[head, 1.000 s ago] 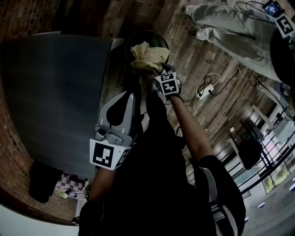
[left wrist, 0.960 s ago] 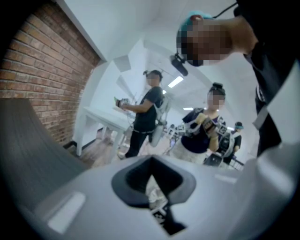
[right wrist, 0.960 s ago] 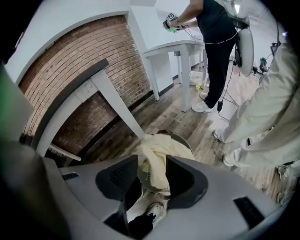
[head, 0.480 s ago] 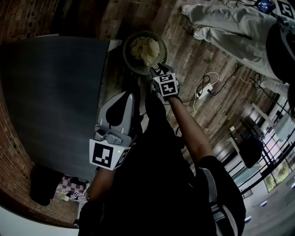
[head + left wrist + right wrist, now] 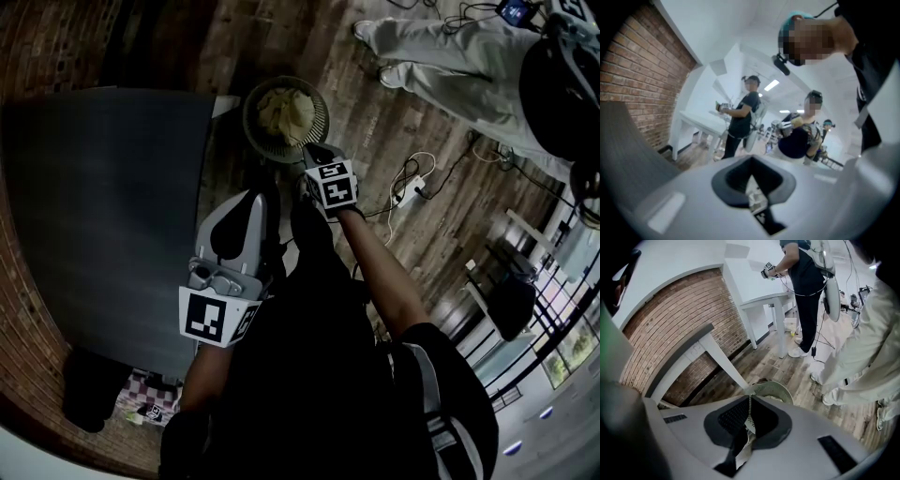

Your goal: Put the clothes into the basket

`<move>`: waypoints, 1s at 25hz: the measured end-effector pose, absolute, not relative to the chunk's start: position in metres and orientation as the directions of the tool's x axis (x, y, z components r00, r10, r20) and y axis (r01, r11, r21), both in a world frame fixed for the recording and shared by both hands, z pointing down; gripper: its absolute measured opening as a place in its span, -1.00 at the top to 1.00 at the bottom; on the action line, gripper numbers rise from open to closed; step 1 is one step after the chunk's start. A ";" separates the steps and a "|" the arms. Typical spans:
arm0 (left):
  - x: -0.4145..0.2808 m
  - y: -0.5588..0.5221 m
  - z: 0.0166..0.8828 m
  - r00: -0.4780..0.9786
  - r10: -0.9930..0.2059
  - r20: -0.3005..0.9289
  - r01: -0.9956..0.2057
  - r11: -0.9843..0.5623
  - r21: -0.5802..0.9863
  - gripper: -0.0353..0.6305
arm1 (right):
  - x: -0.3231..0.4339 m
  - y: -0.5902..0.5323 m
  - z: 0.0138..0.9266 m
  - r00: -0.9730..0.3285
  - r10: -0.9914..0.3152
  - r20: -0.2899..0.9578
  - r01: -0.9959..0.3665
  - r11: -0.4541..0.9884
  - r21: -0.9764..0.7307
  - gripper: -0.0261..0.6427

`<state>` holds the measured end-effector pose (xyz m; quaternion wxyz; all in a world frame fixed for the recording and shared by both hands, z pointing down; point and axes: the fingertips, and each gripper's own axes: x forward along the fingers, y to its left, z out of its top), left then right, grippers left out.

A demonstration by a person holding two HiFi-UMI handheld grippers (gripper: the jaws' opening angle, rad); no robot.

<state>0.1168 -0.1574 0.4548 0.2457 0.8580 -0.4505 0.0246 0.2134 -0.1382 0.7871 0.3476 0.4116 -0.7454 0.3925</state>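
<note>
The crumpled pale yellow cloth (image 5: 284,111), which hung from the right gripper (image 5: 312,153) a second ago, now lies inside the round dark basket (image 5: 322,122) on the floor. That gripper has just pressed its jaws together on nothing, and the left gripper (image 5: 246,202) is likewise closed and empty, so this garment looks delivered.

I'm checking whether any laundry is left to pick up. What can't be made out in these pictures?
- Head view: dark heap at lower left, too dark to tell if clothing.
- Head view: basket bottom, covered by the yellow cloth.
- Right gripper view: most of the basket, behind the right gripper, whose fingers just closed empty.
</note>
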 end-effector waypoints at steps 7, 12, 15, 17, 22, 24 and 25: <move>0.126 -0.152 0.438 0.602 -0.762 0.238 -0.778 -0.493 0.390 0.88 | 0.218 -0.143 0.743 -0.431 -0.399 0.809 -0.886 0.354 -0.298 0.89; 0.134 -0.150 0.424 0.608 -0.764 0.215 -0.772 -0.508 0.382 0.88 | 0.225 -0.148 0.704 -0.441 -0.455 0.773 -0.886 0.356 -0.296 0.90; 0.139 -0.149 0.416 0.609 -0.767 0.202 -0.772 -0.516 0.371 0.88 | 0.228 -0.148 0.680 -0.446 -0.487 0.751 -0.887 0.354 -0.297 0.90; 0.142 -0.147 0.411 0.609 -0.768 0.196 -0.773 -0.521 0.362 0.88 | 0.232 -0.148 0.664 -0.448 -0.512 0.733 -0.888 0.349 -0.299 0.90; 0.151 -0.143 0.400 0.612 -0.770 0.178 -0.772 -0.533 0.346 0.88 | 0.242 -0.148 0.619 -0.451 -0.584 0.675 -0.891 0.336 -0.304 0.90; 0.155 -0.141 0.395 0.616 -0.768 0.172 -0.769 -0.540 0.342 0.88 | 0.245 -0.147 0.596 -0.451 -0.619 0.643 -0.892 0.337 -0.301 0.90; 0.157 -0.140 0.392 0.618 -0.768 0.168 -0.768 -0.544 0.339 0.88 | 0.247 -0.147 0.583 -0.451 -0.637 0.625 -0.892 0.338 -0.299 0.90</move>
